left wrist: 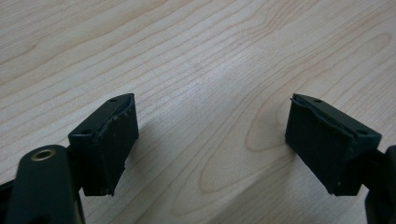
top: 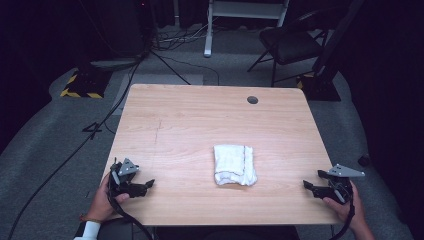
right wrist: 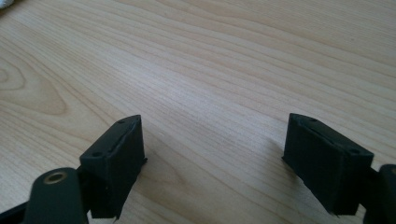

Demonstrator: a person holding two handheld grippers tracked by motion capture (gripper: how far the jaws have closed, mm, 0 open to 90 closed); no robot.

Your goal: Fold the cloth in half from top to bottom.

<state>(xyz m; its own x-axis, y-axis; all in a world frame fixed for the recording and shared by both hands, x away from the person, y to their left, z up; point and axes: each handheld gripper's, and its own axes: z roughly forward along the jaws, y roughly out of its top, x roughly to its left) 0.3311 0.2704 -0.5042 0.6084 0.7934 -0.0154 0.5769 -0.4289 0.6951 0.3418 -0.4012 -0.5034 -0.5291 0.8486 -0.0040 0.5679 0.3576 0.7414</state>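
A folded white towel [top: 234, 164] lies on the wooden table [top: 200, 120], a little right of centre and towards the near edge. My left gripper [top: 148, 184] rests at the near left corner, well to the left of the towel, held by a hand. In the left gripper view its jaws stand wide apart, open [left wrist: 212, 140], with bare wood between them. My right gripper [top: 306, 185] sits at the near right corner, to the right of the towel. It is open [right wrist: 212, 149] too, with nothing between its pads. A sliver of the towel [right wrist: 5, 3] shows at the top left corner.
A round cable hole [top: 252, 100] sits near the table's far edge. Beyond the table stand a black chair [top: 290, 42] and a white desk frame [top: 245, 15]. Cables [top: 95, 130] run over the grey floor at the left.
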